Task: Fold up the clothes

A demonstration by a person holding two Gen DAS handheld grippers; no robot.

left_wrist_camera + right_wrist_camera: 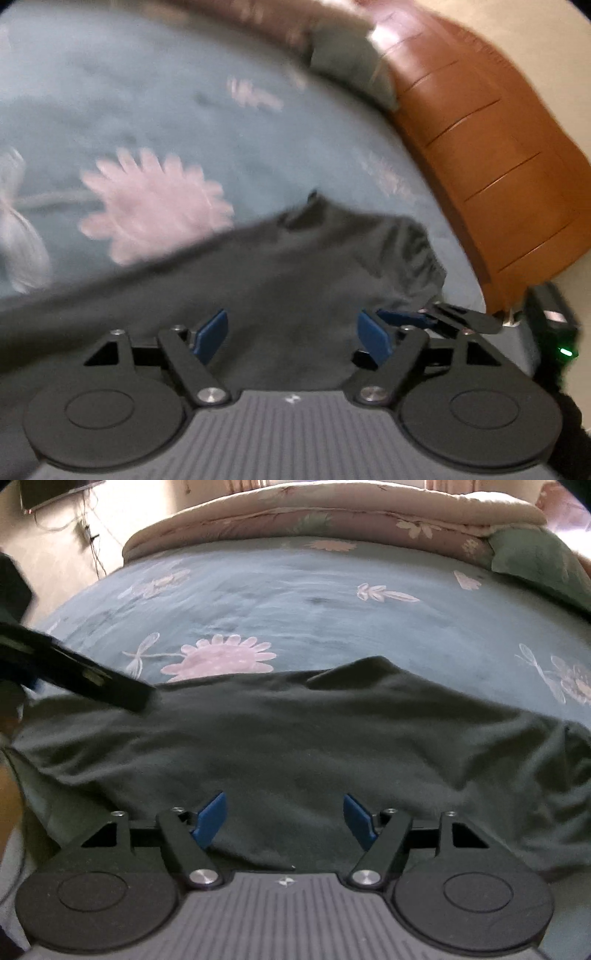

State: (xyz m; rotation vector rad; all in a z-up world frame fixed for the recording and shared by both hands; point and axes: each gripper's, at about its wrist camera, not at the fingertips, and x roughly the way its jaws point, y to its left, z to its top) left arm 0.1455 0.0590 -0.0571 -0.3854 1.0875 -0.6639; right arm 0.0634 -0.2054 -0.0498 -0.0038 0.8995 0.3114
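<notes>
A dark charcoal-grey cotton garment [295,746] lay spread across the near part of a bed, on a blue-grey bedsheet printed with pale pink flowers [314,605]. Its far edge ran unevenly, with a small raised fold near the middle, and one end bunched into soft wrinkles towards the brown wooden footboard with grooved panels [491,158].

The left gripper [293,338] hung just above the cloth with its blue-padded fingers [212,338] spread wide apart, nothing between them. That view was smeared by motion, so I could not tell whether the pads touched the fabric. The right gripper [286,818] sat over the near hem in the same fashion, its blue tips parted and empty, the garment passing beneath them.

In the left wrist view the right gripper's blue tips poked in at the right, close beside the left one. In the right wrist view the left tool's black arm crossed the left side over the garment's corner.

Farther off, a folded pinkish-brown floral quilt [332,517] lay along the far edge of the bed, with a grey-green pillow [535,561] next to it.
</notes>
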